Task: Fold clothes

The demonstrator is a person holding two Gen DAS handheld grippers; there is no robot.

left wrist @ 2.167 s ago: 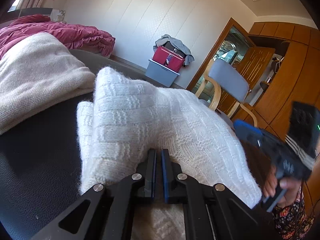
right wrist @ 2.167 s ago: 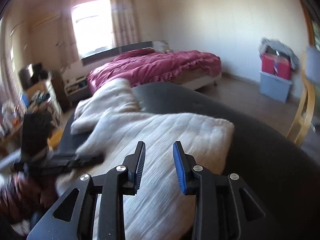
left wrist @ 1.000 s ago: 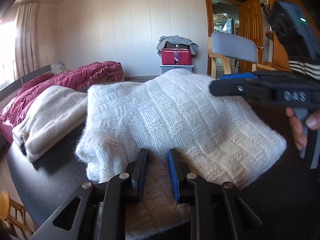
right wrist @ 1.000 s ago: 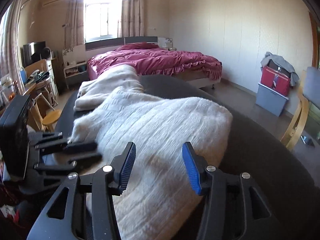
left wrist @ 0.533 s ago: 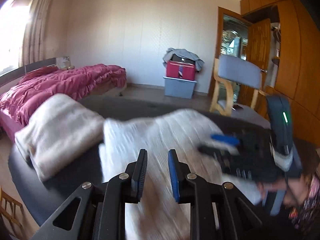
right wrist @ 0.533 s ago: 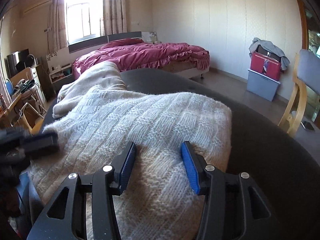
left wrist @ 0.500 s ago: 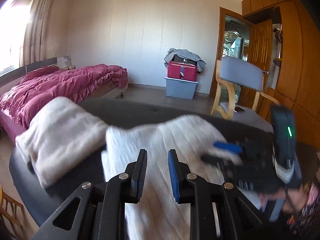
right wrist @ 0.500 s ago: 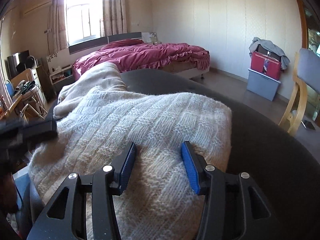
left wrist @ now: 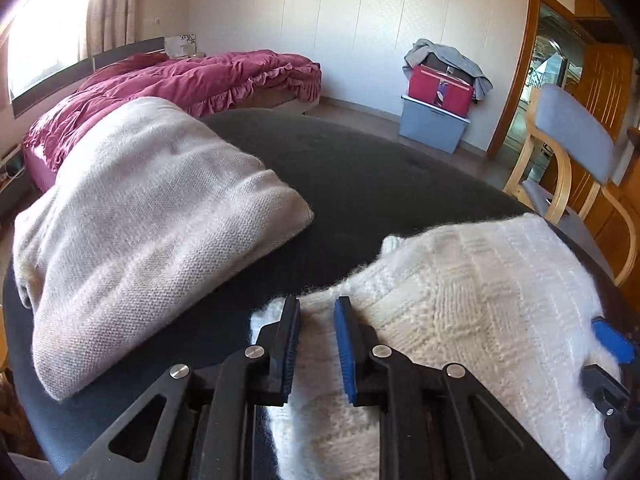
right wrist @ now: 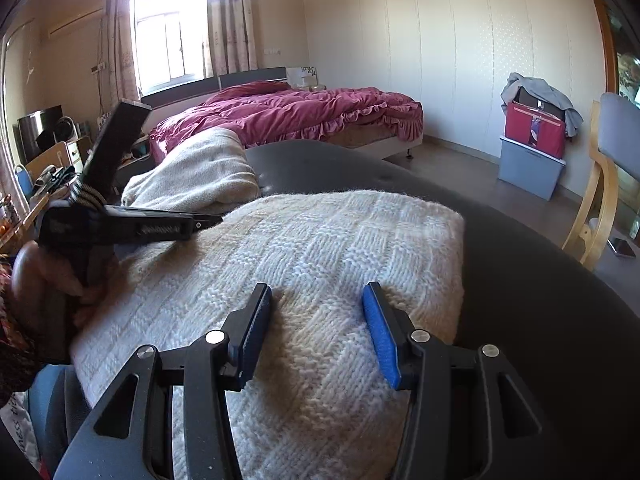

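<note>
Left gripper (left wrist: pixel 317 310) now at sweater's (left wrist: pixel 472 304) corner

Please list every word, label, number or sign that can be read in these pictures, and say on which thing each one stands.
No text can be read with certainty.
The mark on the side of the left tool, right wrist view: blurred, not readable.
The dark lettering on the white fabric at the lower left edge: cut off and turned sideways, not readable.

A dark, rounded surface (right wrist: pixel 520 264) carries two knits: a folded white sweater (right wrist: pixel 320 264) near its front and a beige garment (left wrist: pixel 132 216) lying apart behind it.
</note>
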